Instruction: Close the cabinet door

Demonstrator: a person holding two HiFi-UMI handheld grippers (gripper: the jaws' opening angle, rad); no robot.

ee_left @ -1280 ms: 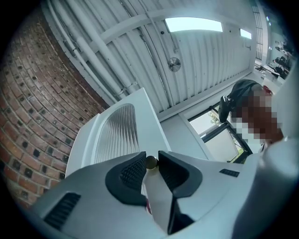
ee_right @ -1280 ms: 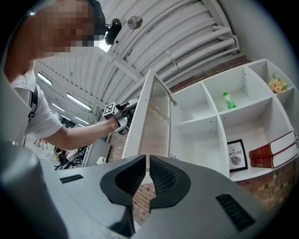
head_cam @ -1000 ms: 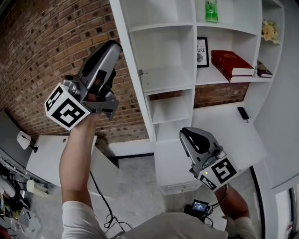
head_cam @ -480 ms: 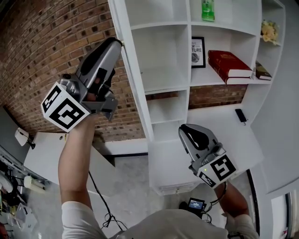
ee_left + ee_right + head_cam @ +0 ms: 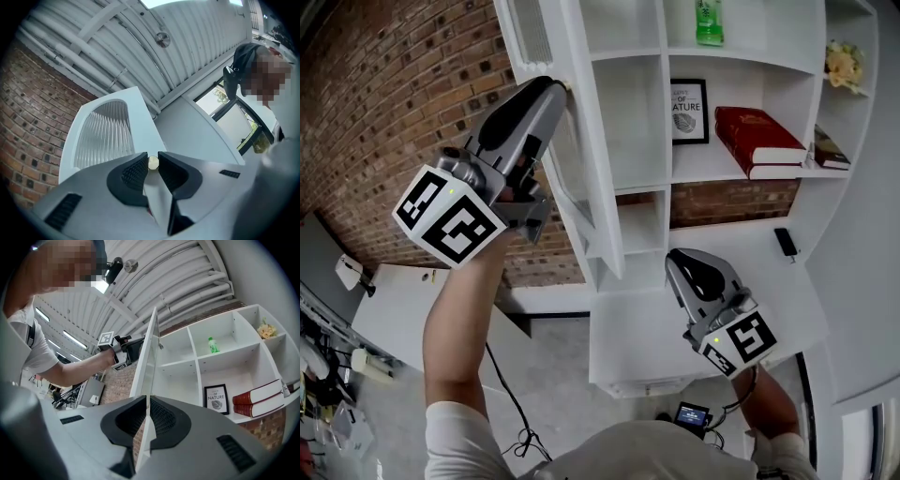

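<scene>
The white cabinet door (image 5: 581, 178) with a ribbed glass panel stands partly swung across the left column of the shelf unit (image 5: 741, 56). My left gripper (image 5: 559, 87) is raised at the door's free edge, shut on its small pale knob (image 5: 153, 162); its jaws have just been closing, with the knob pinched between the pads. In the right gripper view the door (image 5: 149, 348) is seen edge-on, and the left gripper (image 5: 125, 347) holds it from the far side. My right gripper (image 5: 677, 262) hangs lower in front of the shelves, its jaws together and empty (image 5: 148, 405).
The open shelves hold a green bottle (image 5: 709, 23), a framed picture (image 5: 689, 110), red books (image 5: 759, 141) and flowers (image 5: 839, 61). A small dark object (image 5: 787, 244) lies on the white counter. A brick wall (image 5: 403, 103) is on the left.
The door has swung right, toward the shelves, so its glass panel now shows. My left gripper went with it on the knob. The right gripper drifted slightly.
</scene>
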